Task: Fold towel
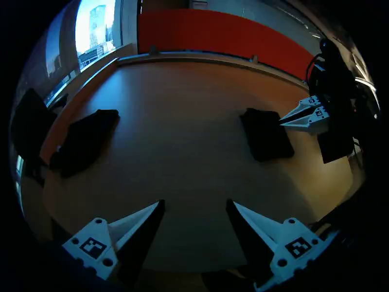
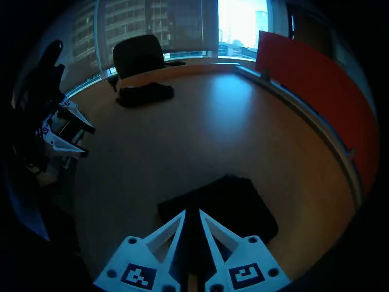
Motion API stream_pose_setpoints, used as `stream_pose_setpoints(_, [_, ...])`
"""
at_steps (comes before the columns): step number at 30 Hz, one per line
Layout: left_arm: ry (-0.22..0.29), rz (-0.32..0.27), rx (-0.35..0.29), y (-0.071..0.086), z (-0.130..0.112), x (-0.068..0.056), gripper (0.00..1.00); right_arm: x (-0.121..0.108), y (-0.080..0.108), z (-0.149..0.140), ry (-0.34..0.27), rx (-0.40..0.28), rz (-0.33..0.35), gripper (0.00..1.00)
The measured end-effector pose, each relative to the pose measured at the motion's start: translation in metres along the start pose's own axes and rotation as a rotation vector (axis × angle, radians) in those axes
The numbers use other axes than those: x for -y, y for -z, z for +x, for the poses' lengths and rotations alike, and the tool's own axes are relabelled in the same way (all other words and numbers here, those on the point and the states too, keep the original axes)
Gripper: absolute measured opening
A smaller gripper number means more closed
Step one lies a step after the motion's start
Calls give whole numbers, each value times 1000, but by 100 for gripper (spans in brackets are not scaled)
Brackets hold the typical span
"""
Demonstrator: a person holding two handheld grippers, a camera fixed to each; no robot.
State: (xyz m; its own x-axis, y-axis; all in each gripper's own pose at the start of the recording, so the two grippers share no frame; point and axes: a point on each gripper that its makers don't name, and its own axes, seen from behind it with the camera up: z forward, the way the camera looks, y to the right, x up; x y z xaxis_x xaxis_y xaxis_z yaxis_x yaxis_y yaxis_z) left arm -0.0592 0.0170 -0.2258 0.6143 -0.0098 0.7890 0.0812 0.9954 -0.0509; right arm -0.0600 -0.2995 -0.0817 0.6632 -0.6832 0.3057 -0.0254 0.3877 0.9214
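Observation:
A dark folded towel [image 1: 266,135] lies flat on the wooden table [image 1: 185,121], towards its right side. My right gripper [image 1: 282,120] meets the towel's right edge with its fingers drawn almost together. In the right gripper view the same towel [image 2: 228,204] lies just ahead, and my right gripper [image 2: 192,212] has its tips over the near edge with only a thin slit between them, dark cloth showing in it. My left gripper [image 1: 194,208] hangs open over bare table near the front edge, holding nothing. Off to the left, the left gripper [image 2: 90,142] appears open.
A second dark cloth bundle [image 1: 85,138] lies at the table's left end, also seen as the bundle [image 2: 146,93] near a black chair [image 2: 138,56]. A red partition [image 1: 223,36] runs along the far table edge. Windows lie behind.

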Motion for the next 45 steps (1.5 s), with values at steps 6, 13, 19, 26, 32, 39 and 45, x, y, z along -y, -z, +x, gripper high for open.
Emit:
stream_pose_setpoints(6, [1,-1,-4,0,0,0,93,4,4,0,-21,-8,15,20])
stream_pose_setpoints(13, [-3,-1,-5,1,0,1,93,7,9,-9,-33,5,9,60])
stream_pose_setpoints(19, [1,-1,-6,2,-1,2,93,7,11,-21,-50,16,-8,74])
stream_pose_setpoints(26, [-4,3,-8,3,-1,2,93,5,13,-36,-70,29,-33,74])
stream_pose_setpoints(32, [-8,3,-8,3,0,2,93,4,18,-55,-87,52,-51,74])
stream_pose_setpoints(39, [-17,3,-9,3,1,0,93,3,22,-81,-111,91,-66,74])
stream_pose_setpoints(45, [-20,1,-7,2,0,-2,93,2,24,-98,-127,113,-82,74])
